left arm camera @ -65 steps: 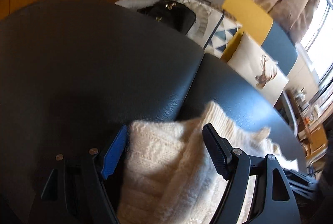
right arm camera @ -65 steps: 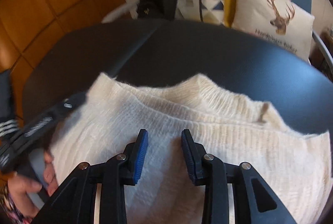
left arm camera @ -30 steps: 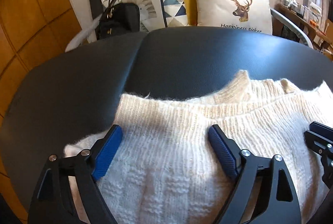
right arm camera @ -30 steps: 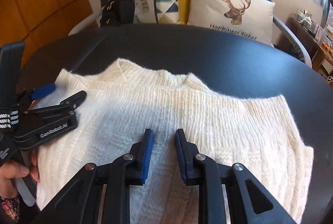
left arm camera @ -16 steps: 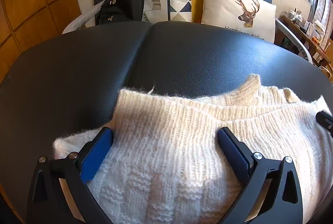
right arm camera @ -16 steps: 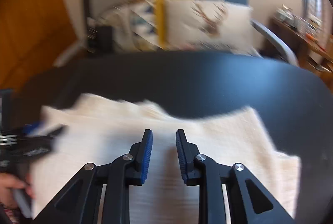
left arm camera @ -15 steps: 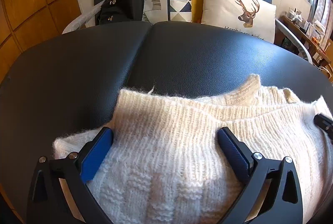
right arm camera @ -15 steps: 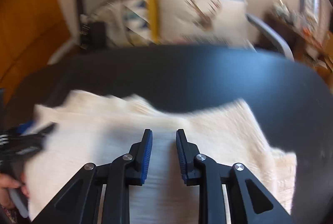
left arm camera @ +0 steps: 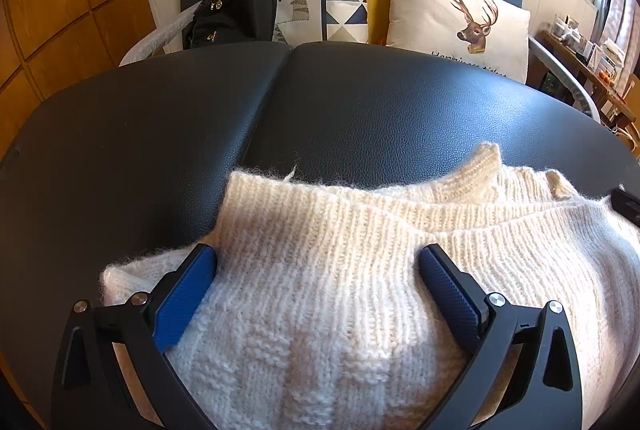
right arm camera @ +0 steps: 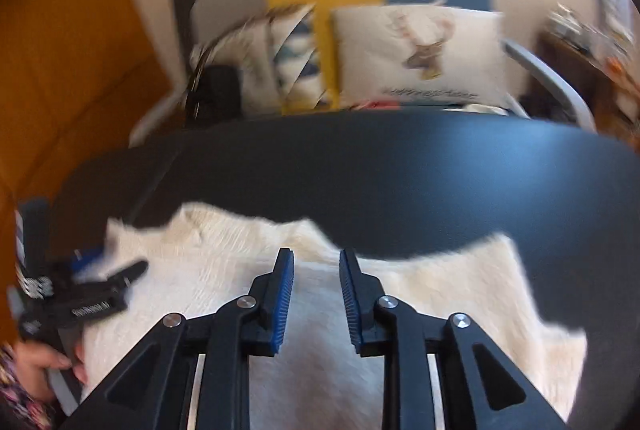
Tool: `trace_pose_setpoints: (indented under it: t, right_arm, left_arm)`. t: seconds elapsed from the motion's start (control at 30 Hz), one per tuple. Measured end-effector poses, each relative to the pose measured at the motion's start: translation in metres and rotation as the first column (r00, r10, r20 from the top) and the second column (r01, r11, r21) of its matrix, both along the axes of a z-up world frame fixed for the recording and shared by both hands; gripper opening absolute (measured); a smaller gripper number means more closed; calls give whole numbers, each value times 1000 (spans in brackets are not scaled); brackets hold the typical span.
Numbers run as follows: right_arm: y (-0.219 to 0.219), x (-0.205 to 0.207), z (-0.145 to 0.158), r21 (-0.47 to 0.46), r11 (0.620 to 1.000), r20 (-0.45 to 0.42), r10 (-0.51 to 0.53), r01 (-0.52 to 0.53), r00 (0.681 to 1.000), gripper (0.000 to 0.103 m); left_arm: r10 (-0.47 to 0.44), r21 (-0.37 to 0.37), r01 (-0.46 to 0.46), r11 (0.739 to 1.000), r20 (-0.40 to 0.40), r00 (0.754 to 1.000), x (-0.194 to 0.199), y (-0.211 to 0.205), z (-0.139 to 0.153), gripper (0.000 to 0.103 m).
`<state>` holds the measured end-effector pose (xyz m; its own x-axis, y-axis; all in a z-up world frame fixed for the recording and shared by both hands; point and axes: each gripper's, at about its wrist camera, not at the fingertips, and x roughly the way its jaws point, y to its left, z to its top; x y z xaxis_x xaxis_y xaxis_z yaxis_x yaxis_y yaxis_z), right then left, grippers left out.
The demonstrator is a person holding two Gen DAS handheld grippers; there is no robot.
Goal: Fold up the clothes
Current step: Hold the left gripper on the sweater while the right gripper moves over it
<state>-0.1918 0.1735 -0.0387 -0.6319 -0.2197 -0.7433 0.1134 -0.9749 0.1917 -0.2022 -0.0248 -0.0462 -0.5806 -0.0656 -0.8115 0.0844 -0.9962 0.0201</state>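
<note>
1. Start at nine o'clock in your right wrist view: your left tongs (right arm camera: 86, 284) sit at the sweater's left edge, with your hand (right arm camera: 38, 366) on the handle below them. The view is blurred, so judge the grip from the other camera.
2. In your left wrist view the left tongs (left arm camera: 316, 280) stand wide open and have just been spreading further. The cream knit sweater (left arm camera: 340, 294) lies between the blue pads (left arm camera: 182, 296), which rest beside the wool without squeezing it. You have let go, most likely because this side is laid where you want it.
3. The sweater lies flat on the dark padded worktop (left arm camera: 360, 110), filling the view from five to seven o'clock. Its ribbed collar (left arm camera: 476, 174) sits towards one o'clock, at the far edge. The body looks doubled over, so the fold seems partly made.
4. At three o'clock in that view, a dark tip of your right tongs (left arm camera: 626, 202) shows over the sweater's right side.
5. In your right wrist view the right tongs (right arm camera: 316, 262) hover above the middle of the sweater (right arm camera: 420, 294), slightly apart, with nothing between them. Narrow jaws suit pinching one thin layer next.
6. Beyond the worktop at twelve o'clock stand a black bag (left arm camera: 234, 16) and a deer cushion (left arm camera: 456, 18), well apart from the work.
</note>
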Motion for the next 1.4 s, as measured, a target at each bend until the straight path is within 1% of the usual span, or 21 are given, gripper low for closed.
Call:
trace_pose_setpoints:
  t: [0.07, 0.1, 0.13, 0.23, 0.3, 0.37, 0.47, 0.53, 0.57, 0.63, 0.7, 0.77, 0.83, 0.93, 1.03, 1.07, 1.13, 1.17, 1.23, 1.3, 1.4]
  right_arm:
    - [-10, -19, -14, 11, 1000, 57, 14, -15, 998, 22]
    - [-10, -23, -24, 31, 1000, 84, 1, -4, 996, 22]
    - [-10, -27, -32, 45, 999, 107, -13, 8, 994, 19]
    - [-2, -32, -35, -12, 998, 113, -59, 61, 992, 17]
    - [-3, -32, -27, -25, 996, 128, -86, 90, 988, 21]
    - [-15, -30, -9, -102, 994, 71, -32, 40, 997, 23]
    - [-54, -32, 10, -114, 986, 8, 126, -125, 992, 22]
    - [-83, -42, 11, -120, 967, 7, 228, -226, 974, 20]
    - [-95, -49, 9, -104, 959, 17, 265, -262, 964, 18]
    - [-111, -63, 0, -61, 955, 58, 294, -291, 954, 11]
    - [-115, -74, -13, -44, 960, 109, 279, -276, 954, 8]
    - [-115, -85, -22, -85, 967, 135, 250, -240, 959, 3]
    - [-109, -93, -24, -128, 971, 135, 221, -204, 966, 3]
    - [-105, -96, -27, -146, 969, 127, 216, -197, 968, 3]
    - [-92, -91, -24, -214, 961, 119, 205, -177, 971, 7]
    - [-80, -81, -16, -257, 954, 88, 181, -153, 980, 14]
    - [-57, -61, -1, -341, 934, 29, 127, -109, 992, 19]
    - [-43, -45, 5, -362, 928, -6, 95, -91, 995, 20]
    - [-17, -13, 17, -298, 954, -43, 23, -35, 999, 22]
    - [1, 11, 17, -176, 984, -46, -12, 3, 999, 22]
    - [26, 36, 2, -45, 998, 4, -46, 46, 999, 22]
  left_arm:
    - [-1, 5, 1, 1000, -1, 1000, 0, -1, 0, 103]
    - [-1, 8, 1, 1000, -2, 1000, 0, -1, 0, 103]
    - [-1, 10, 1, 1000, -2, 1000, 0, -2, 0, 103]
    - [-1, 22, 1, 1000, -3, 1000, 0, -3, -1, 103]
    - [-1, 31, 2, 1000, -5, 1000, 0, -5, -1, 103]
    - [-1, 34, 1, 999, -7, 1000, 1, -5, -1, 103]
    - [-1, 43, 2, 999, -10, 1000, 1, -6, -1, 103]
    - [-2, 54, 3, 999, -13, 1000, 2, -7, -1, 103]
    - [-2, 61, 3, 998, -16, 1000, 2, -8, 0, 103]
    - [-2, 68, 3, 998, -18, 1000, 3, -8, 0, 103]
    - [-1, 68, 2, 998, -19, 1000, 3, -8, 0, 103]
    - [1, 67, 1, 998, -20, 1000, 3, -8, -1, 103]
    - [2, 67, 0, 998, -21, 1000, 2, -8, -1, 103]
    - [3, 69, -1, 998, -21, 1000, 2, -8, -1, 103]
    - [2, 75, -1, 997, -21, 1000, 2, -9, -1, 103]
    - [2, 77, 0, 997, -21, 1000, 3, -9, -1, 103]
    - [2, 77, -1, 997, -19, 1000, 3, -9, -1, 103]
    - [3, 76, -1, 997, -19, 1000, 3, -9, -1, 103]
    - [3, 74, -2, 997, -18, 1000, 3, -9, -1, 103]
    - [4, 73, -2, 997, -17, 1000, 2, -8, -1, 103]
    - [5, 68, -4, 998, -16, 1000, 2, -8, 0, 103]
